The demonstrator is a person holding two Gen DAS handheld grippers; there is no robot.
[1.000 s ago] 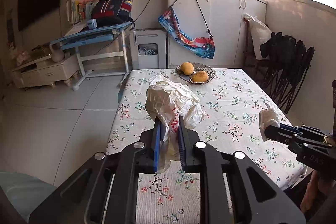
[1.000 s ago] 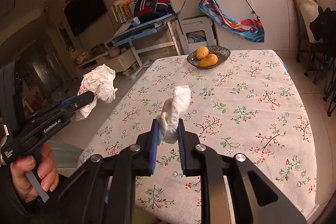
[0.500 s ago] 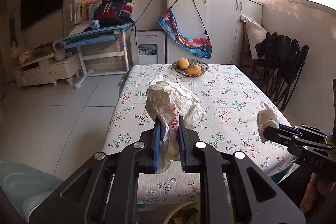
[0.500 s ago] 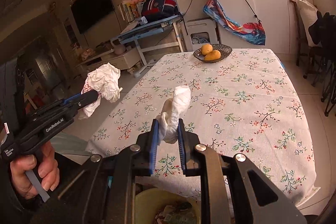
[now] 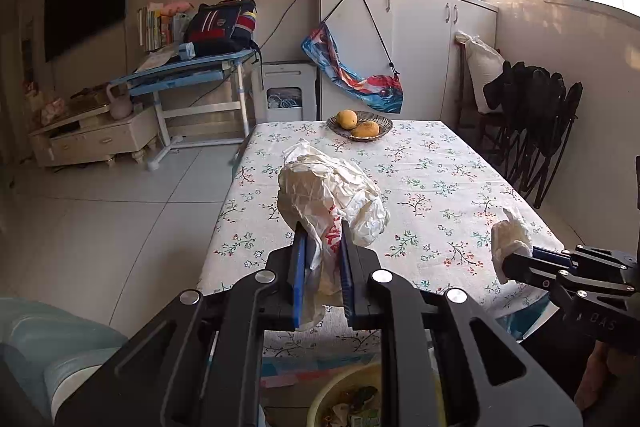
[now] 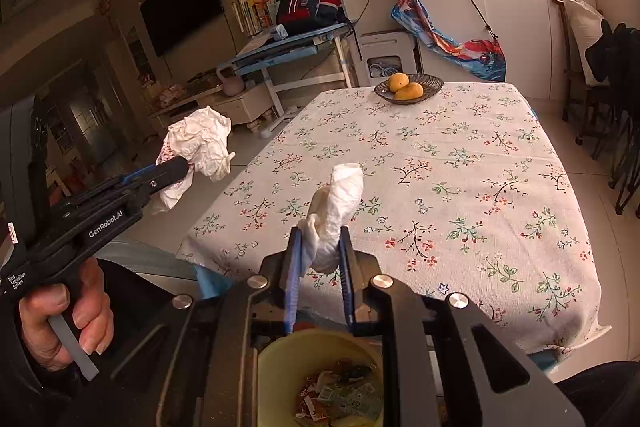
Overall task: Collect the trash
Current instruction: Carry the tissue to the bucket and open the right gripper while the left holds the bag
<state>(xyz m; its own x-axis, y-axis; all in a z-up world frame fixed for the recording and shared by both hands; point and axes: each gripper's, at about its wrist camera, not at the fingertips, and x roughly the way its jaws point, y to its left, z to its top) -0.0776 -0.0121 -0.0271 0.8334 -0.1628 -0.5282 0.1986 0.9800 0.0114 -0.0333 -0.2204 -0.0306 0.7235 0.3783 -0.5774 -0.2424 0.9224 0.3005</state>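
Left wrist view: left gripper (image 5: 322, 259) is pinching a crumpled white plastic bag (image 5: 332, 197) with red print; right gripper (image 6: 318, 267) is clamping a twisted white tissue (image 6: 334, 211), both hovering above a yellow trash bin (image 6: 320, 379).

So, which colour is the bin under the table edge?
The bin is pale yellow, with mixed trash inside; the right wrist view shows it best.
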